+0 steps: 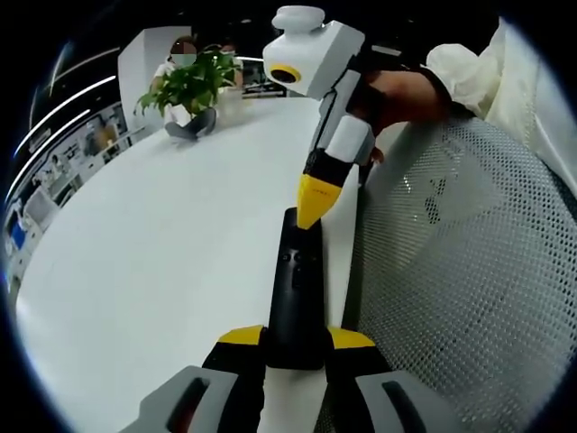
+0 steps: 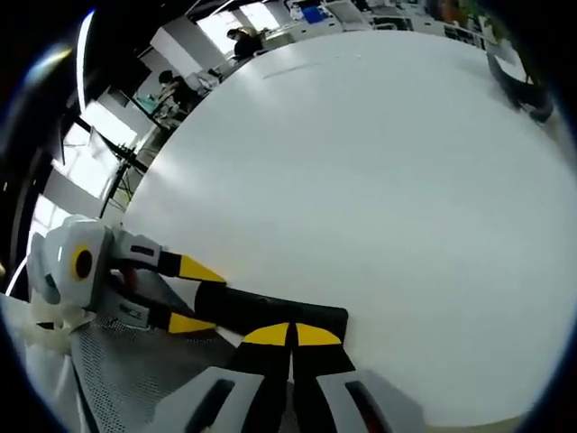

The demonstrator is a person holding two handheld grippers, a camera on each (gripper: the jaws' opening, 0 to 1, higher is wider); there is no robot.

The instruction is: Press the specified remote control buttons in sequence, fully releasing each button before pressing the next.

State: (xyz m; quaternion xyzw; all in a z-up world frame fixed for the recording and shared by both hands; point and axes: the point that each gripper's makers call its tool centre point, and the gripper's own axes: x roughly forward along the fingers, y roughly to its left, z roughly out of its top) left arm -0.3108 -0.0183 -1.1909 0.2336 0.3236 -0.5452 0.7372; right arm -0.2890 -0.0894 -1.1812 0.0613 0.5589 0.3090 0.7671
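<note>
A white table (image 1: 153, 262) is shown, on which a potted green plant (image 1: 189, 90) is set at the far edge, well apart from a black remote control (image 1: 296, 298).

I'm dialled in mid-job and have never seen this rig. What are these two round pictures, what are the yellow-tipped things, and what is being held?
There is no robot arm: a person holds a handheld claw in each hand, and a fisheye camera rides on each.

In the left gripper view, the left claw rises from the bottom, its yellow-tipped jaws clamped on either side of the near end of a slim black remote control. The right claw comes down from above, tips shut and pointed on the remote's far end, seemingly pressing a button.

The right gripper view shows the same scene from the other side: right claw at the bottom, left claw gripping the remote.

Beneath lies a round white table, with a potted green plant beyond and a white mesh chair back alongside.
</note>
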